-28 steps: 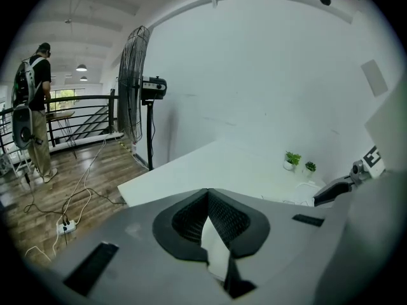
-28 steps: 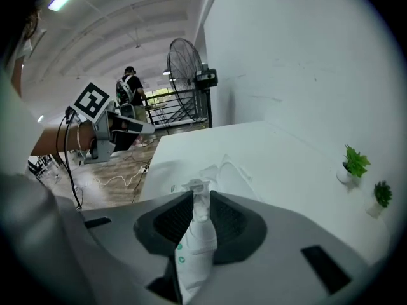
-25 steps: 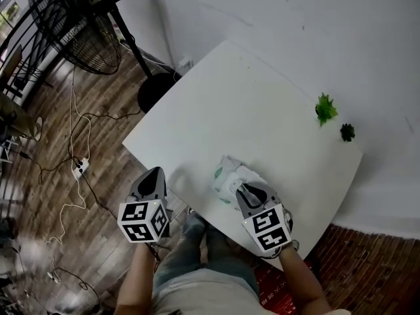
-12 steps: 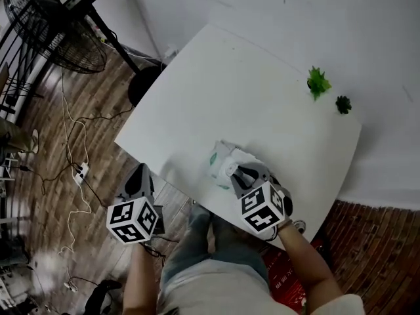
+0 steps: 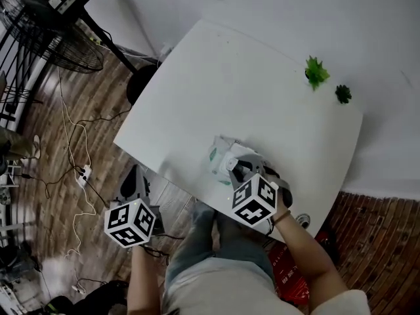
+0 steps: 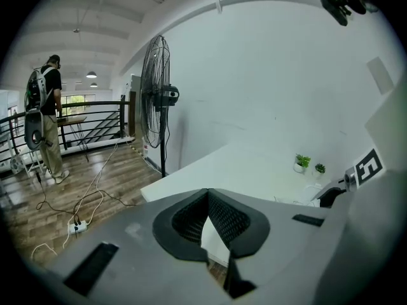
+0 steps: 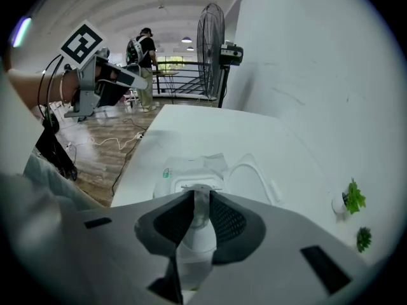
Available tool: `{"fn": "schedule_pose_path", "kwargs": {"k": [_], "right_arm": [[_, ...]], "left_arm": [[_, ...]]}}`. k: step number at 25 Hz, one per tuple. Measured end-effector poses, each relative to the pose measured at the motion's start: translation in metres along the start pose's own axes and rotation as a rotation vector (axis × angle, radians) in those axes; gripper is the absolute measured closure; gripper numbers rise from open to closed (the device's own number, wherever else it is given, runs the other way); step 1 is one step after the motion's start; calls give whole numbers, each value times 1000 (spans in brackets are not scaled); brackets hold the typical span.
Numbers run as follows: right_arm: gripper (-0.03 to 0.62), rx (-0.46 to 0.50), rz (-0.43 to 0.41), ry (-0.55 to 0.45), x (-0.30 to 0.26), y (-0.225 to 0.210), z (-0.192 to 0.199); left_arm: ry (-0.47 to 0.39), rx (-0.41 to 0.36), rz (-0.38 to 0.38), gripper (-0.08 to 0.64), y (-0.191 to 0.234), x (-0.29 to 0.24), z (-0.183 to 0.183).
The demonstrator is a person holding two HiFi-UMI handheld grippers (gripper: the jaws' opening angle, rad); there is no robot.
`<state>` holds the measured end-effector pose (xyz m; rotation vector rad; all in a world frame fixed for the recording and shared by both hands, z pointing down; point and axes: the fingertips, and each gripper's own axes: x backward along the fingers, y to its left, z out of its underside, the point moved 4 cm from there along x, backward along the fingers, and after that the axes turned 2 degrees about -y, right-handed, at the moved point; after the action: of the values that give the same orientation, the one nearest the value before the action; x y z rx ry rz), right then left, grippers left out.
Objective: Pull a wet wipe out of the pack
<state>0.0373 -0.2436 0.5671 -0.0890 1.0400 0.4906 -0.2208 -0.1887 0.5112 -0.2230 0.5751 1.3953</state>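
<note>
The right tool (image 7: pixel 196 199) has its jaws closed on a white wet wipe (image 7: pixel 197 243), a narrow strip of it pinched between the dark pads and running back toward the camera. Just beyond the tips lies the wet wipe pack (image 7: pixel 187 170), flat on the white table (image 5: pixel 230 90) near its front edge, with its round lid (image 7: pixel 251 173) flipped open to the right. In the head view the right tool (image 5: pixel 235 169) stands more steeply over the pack (image 5: pixel 220 159) than a second ago, its marker cube drawn in closer, and the tool covers the pack's right part. The left tool (image 6: pixel 206 196) has its jaws together at the tips with nothing held. It hangs over the wooden floor (image 5: pixel 59 143), and in the head view the left tool (image 5: pixel 136 174) sits a little farther off the table's edge than a second ago. Two small potted plants (image 5: pixel 316 72) (image 5: pixel 342 94) stand at the table's far side by the white wall, well apart from the pack. A standing fan (image 5: pixel 52 25) is beyond the table's left corner, and a power strip (image 5: pixel 82 172) with loose cables lies on the floor. In the left gripper view a person with a backpack (image 6: pixel 44 107) stands by a railing in the distance.
</note>
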Motion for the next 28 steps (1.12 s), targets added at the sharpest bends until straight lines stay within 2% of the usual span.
{"fn": "schedule_pose_path", "kwargs": {"k": [13,20,28], "right_arm": [[536,-36,-41,13,-9,-1,5],[554,-117,-104,12,-12,-3,8],[566,-150,-134,25,-14,-3,9]], "left_arm": [[2,7,-19,555,4,1,3],[15,18,-16,555,5,-2,7],[26,22,-6,555,3,-7,7]]}}
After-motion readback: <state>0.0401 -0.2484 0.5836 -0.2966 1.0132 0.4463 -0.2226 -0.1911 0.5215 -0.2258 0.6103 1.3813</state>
